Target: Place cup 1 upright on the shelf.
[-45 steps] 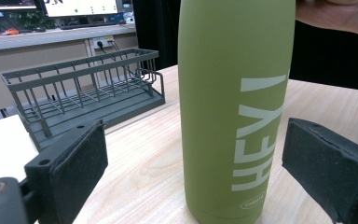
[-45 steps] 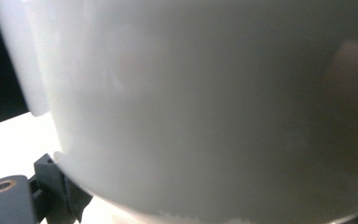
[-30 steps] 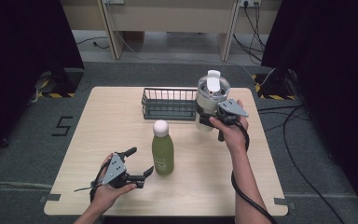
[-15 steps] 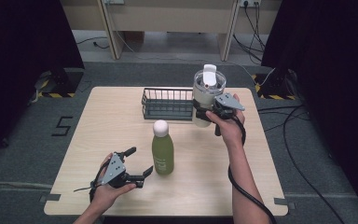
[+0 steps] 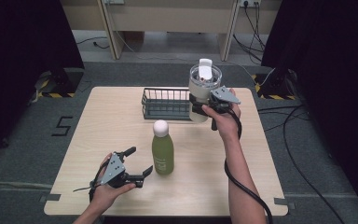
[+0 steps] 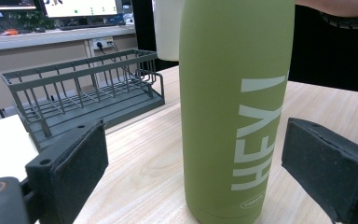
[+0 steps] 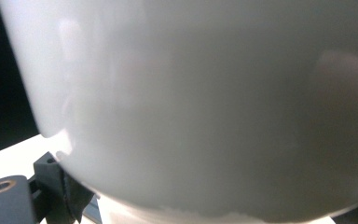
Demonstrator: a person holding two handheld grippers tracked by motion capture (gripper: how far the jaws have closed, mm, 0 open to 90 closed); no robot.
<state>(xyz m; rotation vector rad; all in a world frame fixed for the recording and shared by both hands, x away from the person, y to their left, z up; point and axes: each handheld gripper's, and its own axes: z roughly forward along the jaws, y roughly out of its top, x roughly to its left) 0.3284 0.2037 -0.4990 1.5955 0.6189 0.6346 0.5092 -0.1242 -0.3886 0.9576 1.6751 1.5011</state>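
**White cup lifted toward the basket, green bottle waiting**

Nearest to the person, the left hand-held gripper (image 5: 138,167) rests low over the counter (image 5: 98,135) with its jaws spread wide. In the left gripper view the green bottle (image 6: 235,107) stands upright between the two black pads (image 6: 77,161), but neither pad touches it. The bottle is on the counter, near the front middle, with its white cap (image 5: 160,126) on.

Farther back, the right hand-held gripper (image 5: 200,103) pinches the white cup (image 5: 204,88) by its side. The cup, with a clear lid and a white tab on top, is held upright in the air, above the right end of the wire basket (image 5: 165,103). In the right gripper view the pale wall of the cup (image 7: 205,102) is pressed close to the camera, and a black jaw is seen at the lower left against it.

As I judge it, the work is about half way: the cup is gripped and raised but not yet set down, probably into the basket, and the bottle is not yet taken.

Between the cup and the basket floor nothing stands; the basket looks to hold nothing. The rim of the basket is the one thing the cup bottom must clear. The bottle stands well apart from the right arm, so it should not disturb.
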